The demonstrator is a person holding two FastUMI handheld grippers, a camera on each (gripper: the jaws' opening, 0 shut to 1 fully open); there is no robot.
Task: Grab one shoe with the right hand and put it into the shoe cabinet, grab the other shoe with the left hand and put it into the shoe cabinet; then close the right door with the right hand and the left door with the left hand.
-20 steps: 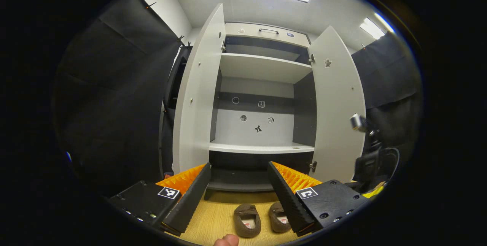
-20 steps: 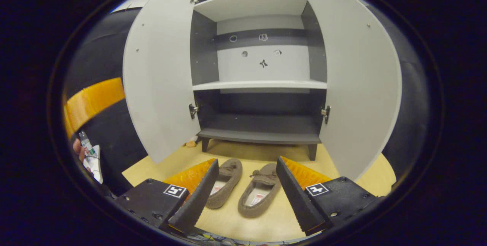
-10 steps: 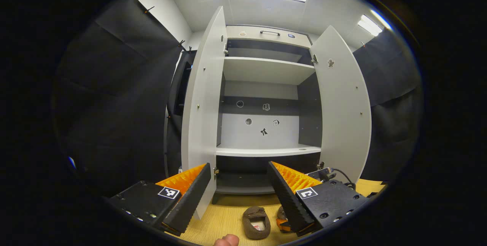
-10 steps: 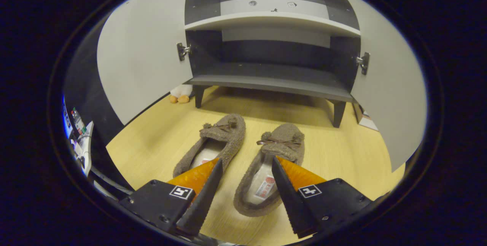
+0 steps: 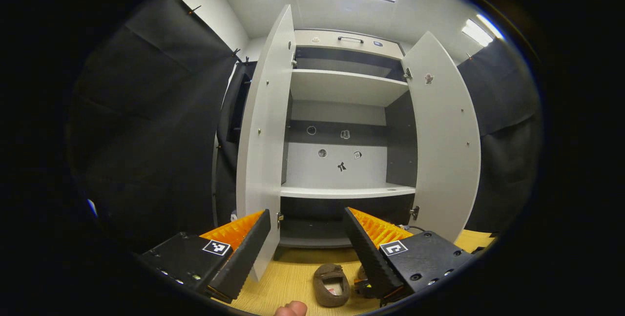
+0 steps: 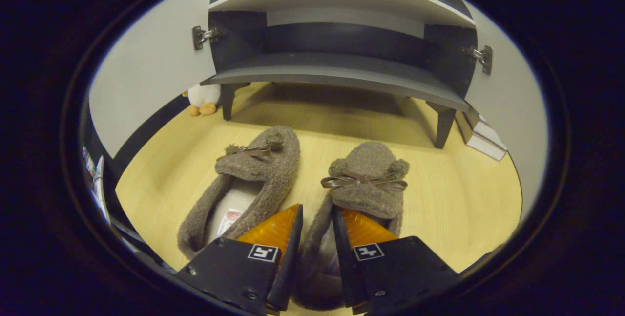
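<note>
Since half a second ago the right gripper (image 6: 316,238) has dropped onto the right shoe (image 6: 364,184) and drawn its fingers in around that shoe's side wall; they look clamped on it, though the contact is partly hidden. So the first grab seems made. Both shoes lie on the floor (image 6: 454,199) before the shoe cabinet (image 6: 337,74), long axes toward it, toes leading. The left gripper (image 5: 305,250) hangs spread apart above the left shoe (image 5: 332,284).

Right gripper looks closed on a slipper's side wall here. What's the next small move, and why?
Probably lift: the right gripper pinches the left side wall of the right slipper, which lies on the floor. Raising it clears the way to the cabinet's bottom shelf, whose doors stand open.
</note>
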